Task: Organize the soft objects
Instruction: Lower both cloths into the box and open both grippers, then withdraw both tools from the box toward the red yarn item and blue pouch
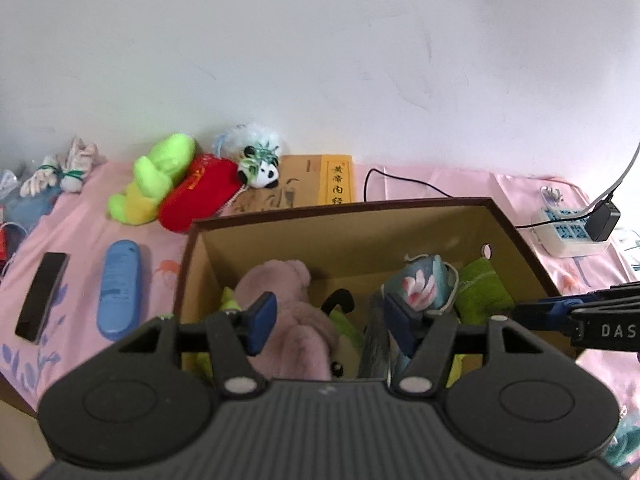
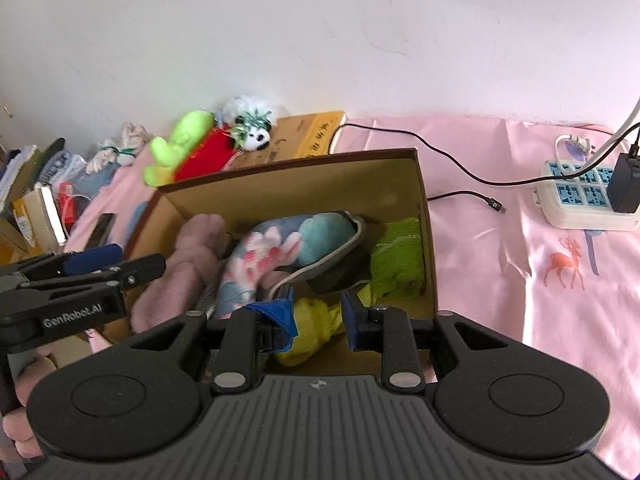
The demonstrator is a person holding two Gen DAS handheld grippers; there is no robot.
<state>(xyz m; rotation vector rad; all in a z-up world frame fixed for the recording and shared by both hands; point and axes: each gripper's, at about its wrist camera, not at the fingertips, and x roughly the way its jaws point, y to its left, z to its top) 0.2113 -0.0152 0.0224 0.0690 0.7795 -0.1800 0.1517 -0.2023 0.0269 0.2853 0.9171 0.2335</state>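
Note:
An open cardboard box (image 1: 340,210) (image 2: 288,164) stands on the pink sheet. It holds a pink plush (image 1: 288,312) (image 2: 188,264), a floral slipper (image 1: 424,284) (image 2: 280,248), a green cloth (image 1: 484,288) (image 2: 400,256) and a yellow plush (image 2: 316,320). My left gripper (image 1: 332,316) (image 2: 132,264) hangs open above the pink plush, with nothing between its pads. Over the yellow plush my right gripper (image 2: 318,314) (image 1: 536,312) stands open by a narrow gap, gripping nothing. Behind the box lie a lime plush (image 1: 160,184), a red plush (image 1: 200,196) and a small panda (image 1: 260,172).
A power strip (image 1: 568,232) (image 2: 588,196) with a black adapter and loose cables lies right of the box. A yellow book (image 1: 316,184) rests against the wall. Left of the box are a blue case (image 1: 120,288), a black phone (image 1: 42,296) and knotted white cloths (image 1: 64,172).

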